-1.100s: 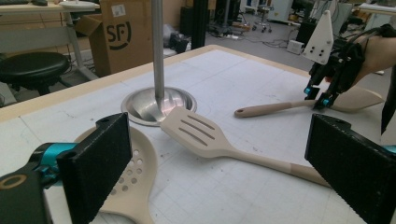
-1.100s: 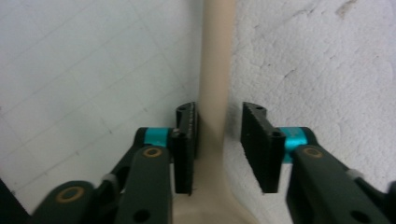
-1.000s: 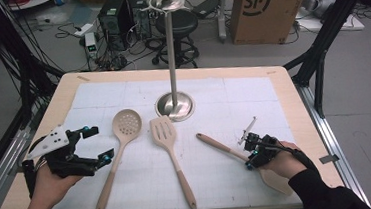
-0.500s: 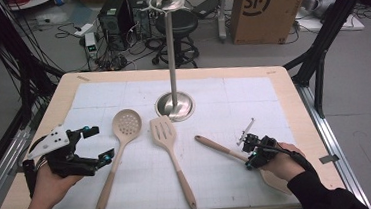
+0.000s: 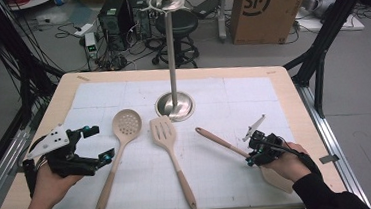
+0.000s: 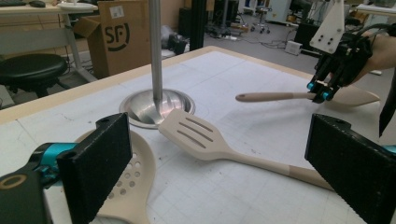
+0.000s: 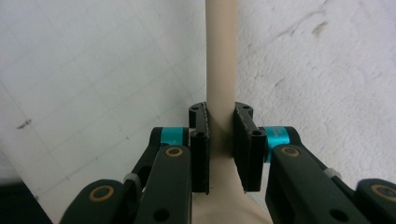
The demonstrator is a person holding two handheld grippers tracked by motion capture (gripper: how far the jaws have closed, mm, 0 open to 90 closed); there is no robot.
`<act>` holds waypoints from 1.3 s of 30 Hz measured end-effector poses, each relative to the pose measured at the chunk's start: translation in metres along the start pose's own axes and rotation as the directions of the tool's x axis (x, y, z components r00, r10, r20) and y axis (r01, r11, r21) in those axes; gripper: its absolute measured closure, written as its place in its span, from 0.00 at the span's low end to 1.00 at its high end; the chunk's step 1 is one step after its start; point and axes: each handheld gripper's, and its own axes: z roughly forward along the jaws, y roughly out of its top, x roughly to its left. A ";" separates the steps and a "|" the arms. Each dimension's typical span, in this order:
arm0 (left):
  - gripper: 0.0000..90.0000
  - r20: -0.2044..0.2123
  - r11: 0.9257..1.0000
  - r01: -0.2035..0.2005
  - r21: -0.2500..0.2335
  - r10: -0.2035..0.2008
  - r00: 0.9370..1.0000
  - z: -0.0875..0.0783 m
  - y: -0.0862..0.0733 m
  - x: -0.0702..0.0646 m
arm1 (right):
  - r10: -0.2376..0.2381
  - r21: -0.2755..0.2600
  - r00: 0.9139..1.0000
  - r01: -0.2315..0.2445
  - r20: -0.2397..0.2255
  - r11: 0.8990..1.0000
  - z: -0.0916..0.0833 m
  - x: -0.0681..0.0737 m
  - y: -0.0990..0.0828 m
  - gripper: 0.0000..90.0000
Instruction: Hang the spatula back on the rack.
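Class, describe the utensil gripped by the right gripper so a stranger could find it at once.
Start at the metal stand on the white mat. Three pale utensils lie before it; take the one farthest right, the spatula. Unlike the round-holed skimmer and slotted turner, the right gripper is clamped on its handle.

bare mat [image 5: 253,99] right of the stand [image 5: 174,105]; spatula [image 5: 169,151] left.
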 end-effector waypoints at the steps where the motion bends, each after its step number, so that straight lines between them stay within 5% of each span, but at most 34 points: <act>1: 0.09 0.000 1.000 0.000 0.000 0.000 1.000 0.000 0.000 0.000 | 0.008 -0.017 1.000 -0.008 0.006 1.000 -0.002 0.000 -0.001 0.88; 9: 0.09 -0.001 1.000 0.000 -0.001 0.000 1.000 0.000 0.000 0.000 | 0.073 -0.197 0.997 -0.067 0.026 0.978 -0.015 -0.004 -0.013 0.88; 15: 0.09 0.000 1.000 -0.001 0.000 0.001 1.000 0.000 0.000 0.000 | 0.118 -0.336 0.992 -0.100 0.033 0.936 -0.026 -0.004 -0.019 0.88; 23: 0.09 0.001 1.000 -0.003 -0.001 0.003 1.000 0.000 0.001 0.000 | 0.152 -0.454 0.988 -0.128 0.015 0.882 -0.042 -0.004 -0.024 0.88; 30: 0.09 0.002 1.000 -0.004 -0.001 0.004 1.000 0.001 0.001 -0.001 | 0.163 -0.577 0.986 -0.115 0.032 0.809 -0.056 -0.002 -0.024 0.88; 33: 0.09 0.005 1.000 -0.005 -0.002 0.005 1.000 0.001 0.001 -0.001 | 0.182 -0.637 0.983 -0.119 0.035 0.762 -0.063 -0.001 -0.024 0.88; 39: 0.09 0.012 1.000 -0.006 0.000 0.006 1.000 0.003 0.002 -0.001 | 0.208 -0.716 0.978 -0.130 0.022 0.686 -0.071 -0.005 -0.022 0.88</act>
